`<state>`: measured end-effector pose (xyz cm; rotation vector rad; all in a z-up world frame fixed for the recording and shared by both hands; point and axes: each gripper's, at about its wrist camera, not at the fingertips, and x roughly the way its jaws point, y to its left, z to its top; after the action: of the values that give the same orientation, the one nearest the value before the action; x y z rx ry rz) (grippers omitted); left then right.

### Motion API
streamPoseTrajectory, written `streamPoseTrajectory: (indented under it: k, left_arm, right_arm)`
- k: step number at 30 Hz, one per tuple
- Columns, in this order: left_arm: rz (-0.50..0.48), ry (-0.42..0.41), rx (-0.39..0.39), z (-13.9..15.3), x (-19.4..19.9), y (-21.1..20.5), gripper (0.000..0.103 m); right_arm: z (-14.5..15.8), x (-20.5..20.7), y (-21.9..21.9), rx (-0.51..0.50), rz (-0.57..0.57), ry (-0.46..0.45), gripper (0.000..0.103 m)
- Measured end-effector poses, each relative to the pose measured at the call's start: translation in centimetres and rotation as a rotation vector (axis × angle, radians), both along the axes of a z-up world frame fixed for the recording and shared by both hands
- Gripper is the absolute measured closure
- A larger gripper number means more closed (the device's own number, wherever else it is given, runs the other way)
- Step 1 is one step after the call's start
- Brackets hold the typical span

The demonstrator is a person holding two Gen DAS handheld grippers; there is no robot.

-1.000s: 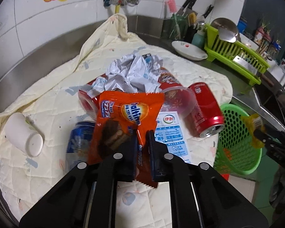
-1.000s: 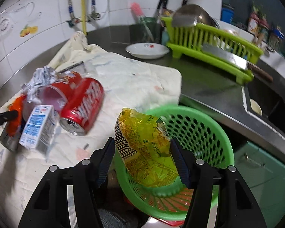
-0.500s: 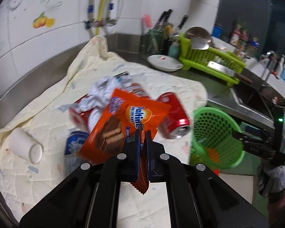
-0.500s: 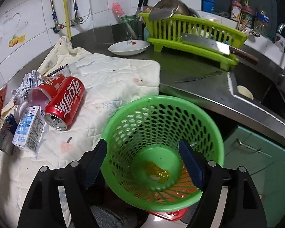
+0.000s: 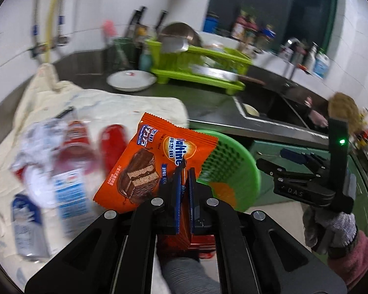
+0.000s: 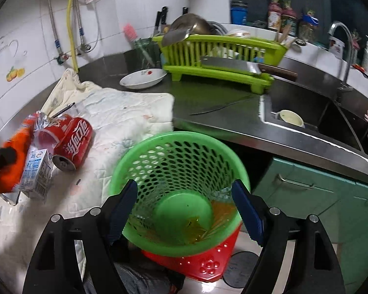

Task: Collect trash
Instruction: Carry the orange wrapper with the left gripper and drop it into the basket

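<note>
Orange snack wrapper point(image 5: 157, 169) sits clenched in the left hand-held gripper point(image 5: 183, 186), seemingly beside the green basket point(image 5: 235, 169).

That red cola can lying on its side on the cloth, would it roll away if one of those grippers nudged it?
Probably a little. The red cola can lies on its side, so its round body could roll, though the quilted cloth and the milk carton close beside it would likely stop it soon. Its opened top suggests that it is empty, so likely light and easily dented.
</note>
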<state>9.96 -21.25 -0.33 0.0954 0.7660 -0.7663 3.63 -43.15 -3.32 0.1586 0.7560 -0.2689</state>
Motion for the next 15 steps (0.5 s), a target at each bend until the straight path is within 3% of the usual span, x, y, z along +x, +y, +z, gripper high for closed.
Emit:
streamPoseTrajectory:
  k: [10,15]
  left_arm:
    - [-0.136,0.115,0.040,-4.2,1.8,-9.1,0.099]
    - [-0.157,0.157,0.059,-6.2,2.9,-11.3,0.098]
  right_arm:
    - [0.7,-3.2,-3.1,-0.004,-0.058,-0.031,0.026]
    - [0.2,-3.7,-4.0,0.015,-0.075,-0.034,0.026]
